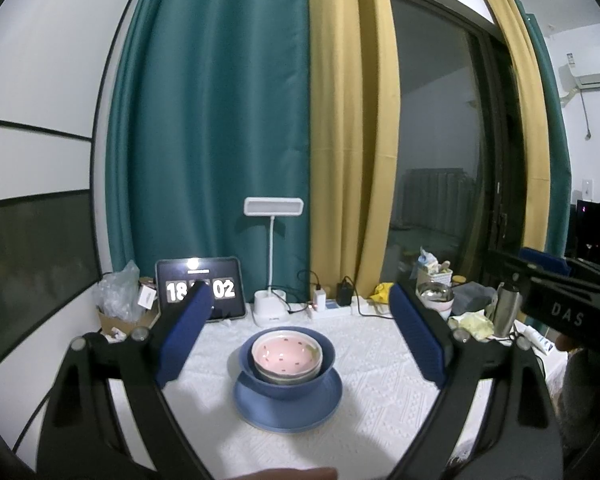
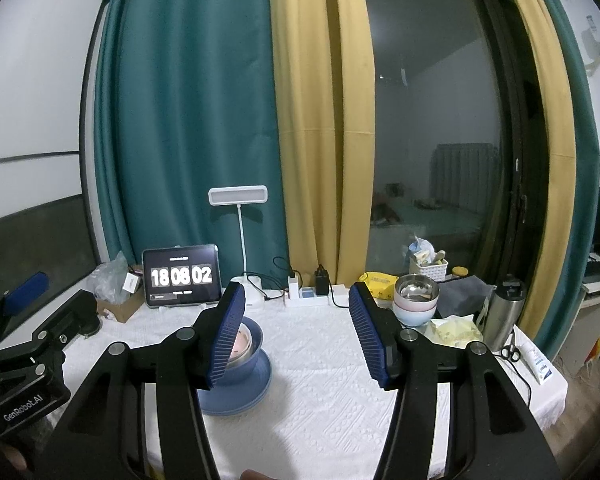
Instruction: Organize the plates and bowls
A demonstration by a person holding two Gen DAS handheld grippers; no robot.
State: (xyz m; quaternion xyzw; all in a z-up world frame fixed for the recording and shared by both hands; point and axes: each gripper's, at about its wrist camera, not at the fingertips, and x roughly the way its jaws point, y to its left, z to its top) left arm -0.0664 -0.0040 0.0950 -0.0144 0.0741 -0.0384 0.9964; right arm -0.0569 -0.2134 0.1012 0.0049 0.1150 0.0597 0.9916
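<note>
On the white tablecloth (image 1: 380, 384) stands one stack: a blue plate (image 1: 288, 420) carries a blue bowl (image 1: 284, 386), and inside that sits a pink speckled bowl (image 1: 286, 354) nested on another pale bowl. My left gripper (image 1: 300, 292) is open wide, level with the stack and short of it, touching nothing. My right gripper (image 2: 296, 288) is also open and empty. Its left finger (image 2: 226, 336) hides part of the stack's blue bowl (image 2: 254, 344). At the back right a second stack of bowls (image 2: 416, 300) has a metal bowl on top.
Along the back stand a tablet clock (image 2: 182, 276), a white desk lamp (image 2: 238, 196) and a power strip (image 2: 308, 298). A steel flask (image 2: 504, 308), scissors (image 2: 510, 352), a yellow packet (image 2: 378, 280) and a small basket (image 2: 428, 266) crowd the right side. A plastic bag (image 1: 118, 292) sits back left.
</note>
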